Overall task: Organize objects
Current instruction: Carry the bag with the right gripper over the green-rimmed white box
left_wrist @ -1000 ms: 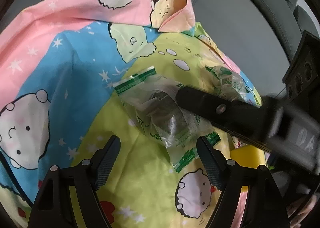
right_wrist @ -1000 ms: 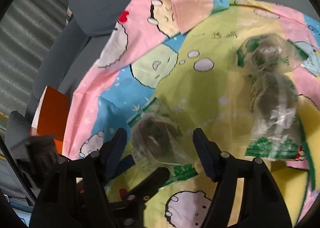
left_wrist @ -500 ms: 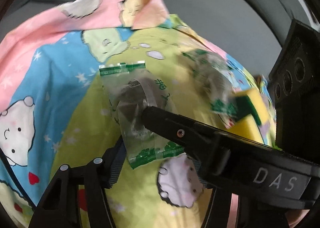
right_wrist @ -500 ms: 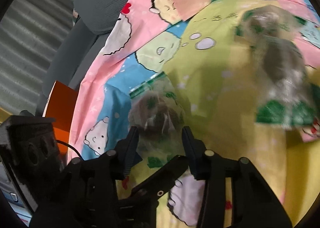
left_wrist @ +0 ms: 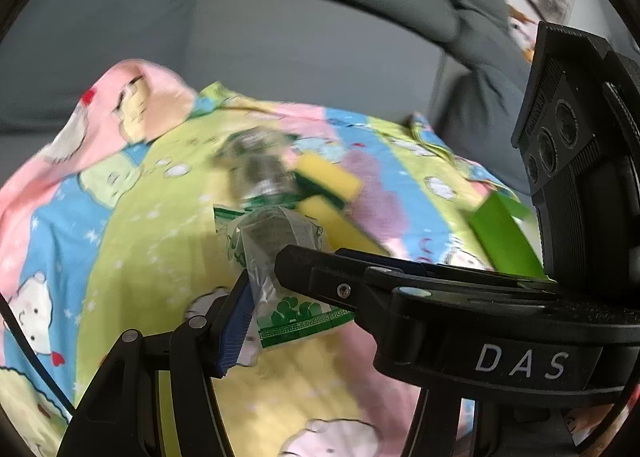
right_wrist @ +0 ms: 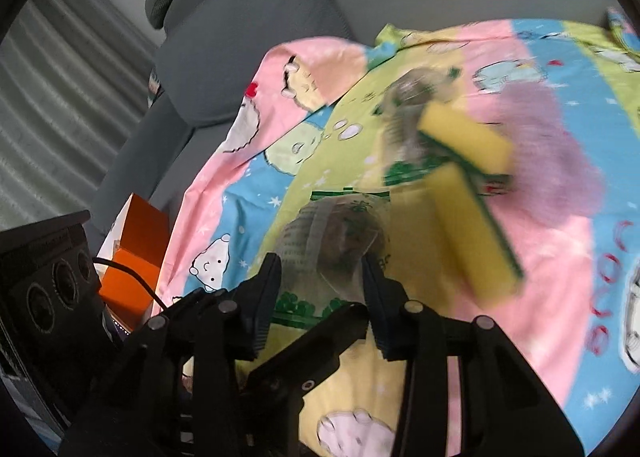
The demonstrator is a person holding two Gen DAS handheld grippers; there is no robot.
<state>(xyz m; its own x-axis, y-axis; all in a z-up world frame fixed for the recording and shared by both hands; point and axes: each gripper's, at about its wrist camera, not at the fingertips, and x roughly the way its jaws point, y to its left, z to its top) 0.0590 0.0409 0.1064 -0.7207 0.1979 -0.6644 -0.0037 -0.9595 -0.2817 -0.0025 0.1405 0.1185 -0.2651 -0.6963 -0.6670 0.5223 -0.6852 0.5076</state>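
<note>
A clear plastic bag with green print and a dark lump inside (left_wrist: 276, 257) (right_wrist: 336, 241) is held above the cartoon-print cloth (left_wrist: 152, 257) (right_wrist: 540, 257). Both grippers pinch it: my left gripper (left_wrist: 264, 289) and my right gripper (right_wrist: 322, 281), whose black body crosses the left wrist view (left_wrist: 440, 317). A second such bag (left_wrist: 256, 165) (right_wrist: 404, 105) lies further back. Two yellow sponges with green backing (left_wrist: 332, 193) (right_wrist: 468, 185) lie beside it.
The cloth covers a grey sofa (left_wrist: 280, 29) (right_wrist: 248, 29). A green flat piece (left_wrist: 504, 233) lies at the cloth's right. An orange box (right_wrist: 136, 253) stands left of the cloth, with a grey curtain (right_wrist: 60, 117) behind it.
Both grippers closed on the bag and lifted it, moving right across the cloth. The sponges and the green piece came into view.
</note>
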